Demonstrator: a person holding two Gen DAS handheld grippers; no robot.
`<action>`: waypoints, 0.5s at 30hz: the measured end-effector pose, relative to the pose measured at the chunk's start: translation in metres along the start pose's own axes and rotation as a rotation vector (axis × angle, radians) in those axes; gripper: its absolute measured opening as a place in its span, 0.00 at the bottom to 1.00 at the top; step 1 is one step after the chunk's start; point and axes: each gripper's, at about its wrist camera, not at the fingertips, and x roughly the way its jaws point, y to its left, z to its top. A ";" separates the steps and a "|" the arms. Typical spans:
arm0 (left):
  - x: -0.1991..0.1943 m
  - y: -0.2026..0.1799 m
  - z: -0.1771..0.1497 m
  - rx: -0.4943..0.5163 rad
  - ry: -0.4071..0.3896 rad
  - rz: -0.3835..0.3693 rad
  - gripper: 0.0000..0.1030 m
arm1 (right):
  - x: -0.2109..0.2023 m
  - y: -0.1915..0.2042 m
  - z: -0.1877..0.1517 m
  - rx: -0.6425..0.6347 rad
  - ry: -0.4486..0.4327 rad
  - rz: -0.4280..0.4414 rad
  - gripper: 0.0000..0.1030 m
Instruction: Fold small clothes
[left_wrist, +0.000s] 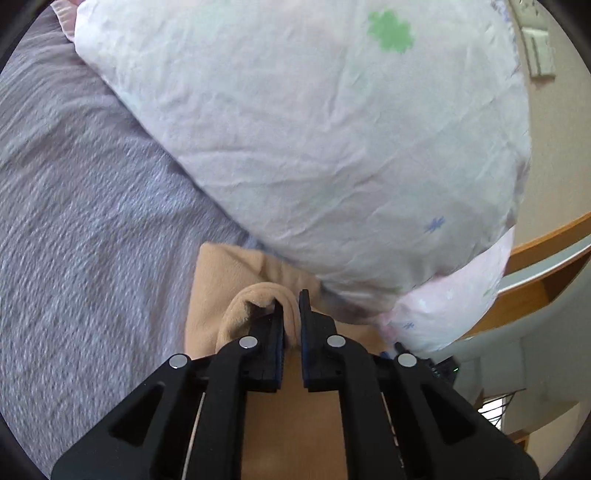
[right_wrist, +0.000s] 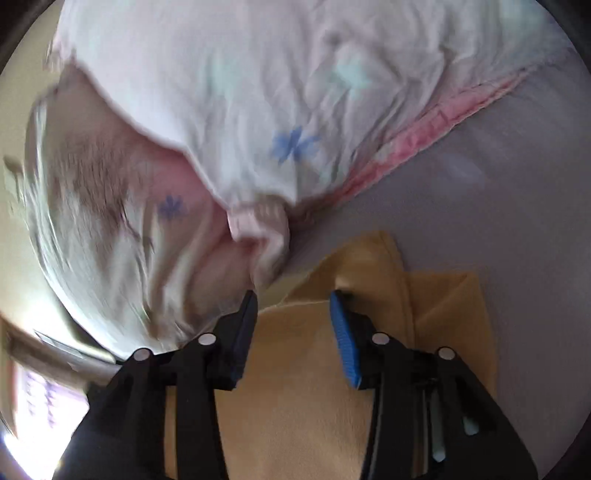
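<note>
The tan garment (left_wrist: 229, 291) lies on the grey-lilac bedcover (left_wrist: 85, 221), filling the lower middle of both views. In the left wrist view, the left gripper (left_wrist: 291, 317) is clenched on a raised fold of this cloth at the frame's lower centre. In the right wrist view, the right gripper (right_wrist: 293, 321) hangs released over the tan garment (right_wrist: 295, 387), its blue pads (right_wrist: 345, 347) apart, with cloth showing between them. A white pillow (left_wrist: 314, 129) with green and blue flower prints fills the upper part of both frames, just beside the garment's far edge. A wooden ledge (left_wrist: 546, 243) shows at the right edge of the left view.
</note>
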 end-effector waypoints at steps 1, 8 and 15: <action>-0.006 -0.001 0.000 0.006 -0.020 -0.007 0.27 | -0.007 0.000 0.001 0.006 -0.035 -0.030 0.59; -0.054 -0.022 -0.026 0.176 -0.029 0.088 0.76 | -0.049 0.018 -0.040 -0.193 -0.004 0.022 0.71; -0.049 -0.003 -0.070 0.214 0.157 0.184 0.76 | -0.064 0.020 -0.071 -0.344 -0.086 -0.077 0.77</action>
